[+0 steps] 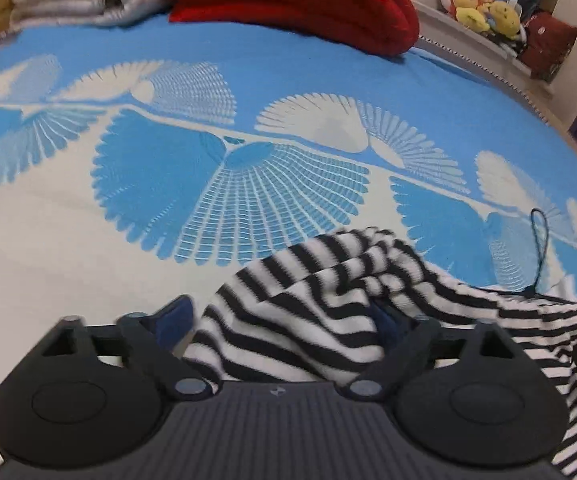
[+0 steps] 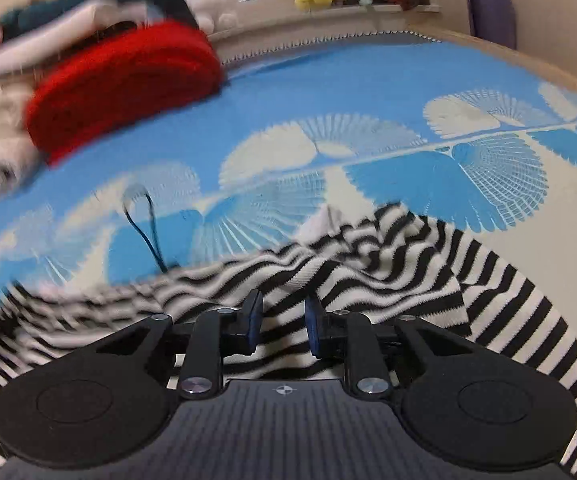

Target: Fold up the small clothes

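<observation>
Closing your wide left gripper [image 1: 284, 320] risks bunching the black-and-white striped knit garment [image 1: 328, 280] between them; your right gripper [image 2: 280, 316], narrowed, holds nothing.

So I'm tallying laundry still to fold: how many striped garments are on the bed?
1. The black-and-white striped garment lies bunched on the blue-and-white bedspread, right in front of both grippers. Its folds could hide something smaller.
</observation>
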Demonstrator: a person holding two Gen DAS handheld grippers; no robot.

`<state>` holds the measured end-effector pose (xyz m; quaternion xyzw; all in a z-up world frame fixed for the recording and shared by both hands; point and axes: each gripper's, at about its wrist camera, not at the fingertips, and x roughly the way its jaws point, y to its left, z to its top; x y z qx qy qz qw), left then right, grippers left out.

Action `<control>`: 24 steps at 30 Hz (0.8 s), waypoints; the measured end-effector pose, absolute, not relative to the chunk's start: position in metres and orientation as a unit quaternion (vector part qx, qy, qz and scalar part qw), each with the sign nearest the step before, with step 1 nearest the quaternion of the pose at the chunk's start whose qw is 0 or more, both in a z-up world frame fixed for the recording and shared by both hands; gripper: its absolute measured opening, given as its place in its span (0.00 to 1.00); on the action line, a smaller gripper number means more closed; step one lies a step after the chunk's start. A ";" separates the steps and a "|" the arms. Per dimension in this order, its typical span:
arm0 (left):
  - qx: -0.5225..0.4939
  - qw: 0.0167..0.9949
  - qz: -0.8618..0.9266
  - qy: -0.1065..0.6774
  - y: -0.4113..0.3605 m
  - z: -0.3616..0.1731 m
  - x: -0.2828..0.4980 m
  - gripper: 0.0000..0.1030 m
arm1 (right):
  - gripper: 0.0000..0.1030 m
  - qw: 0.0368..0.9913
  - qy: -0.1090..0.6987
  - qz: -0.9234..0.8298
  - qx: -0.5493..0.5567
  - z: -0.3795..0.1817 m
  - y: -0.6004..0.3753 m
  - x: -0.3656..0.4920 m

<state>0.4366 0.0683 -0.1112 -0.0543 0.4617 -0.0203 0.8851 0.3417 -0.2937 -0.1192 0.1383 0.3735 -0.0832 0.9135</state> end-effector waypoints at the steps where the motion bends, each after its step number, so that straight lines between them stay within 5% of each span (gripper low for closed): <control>1: -0.052 0.886 -0.018 0.461 0.067 -0.110 0.436 0.94 | 0.23 0.909 0.387 -0.083 0.131 -0.124 -0.292 0.344; 4: -0.069 0.889 -0.017 0.452 0.068 -0.093 0.426 0.94 | 0.37 0.915 0.374 -0.074 0.127 -0.112 -0.286 0.340; 6: -0.083 0.898 -0.020 0.431 0.072 -0.078 0.420 0.94 | 0.68 0.924 0.339 -0.053 0.168 -0.090 -0.289 0.327; 7: -0.087 0.901 -0.021 0.425 0.074 -0.070 0.417 0.94 | 0.72 0.932 0.313 -0.041 0.180 -0.076 -0.290 0.318; 16: -0.075 0.923 -0.022 0.376 0.084 -0.015 0.316 1.00 | 0.82 0.955 0.214 -0.016 0.205 -0.020 -0.286 0.203; 24: -0.010 0.916 -0.007 0.400 0.087 -0.050 0.184 1.00 | 0.82 0.916 0.298 -0.002 0.269 -0.064 -0.262 0.101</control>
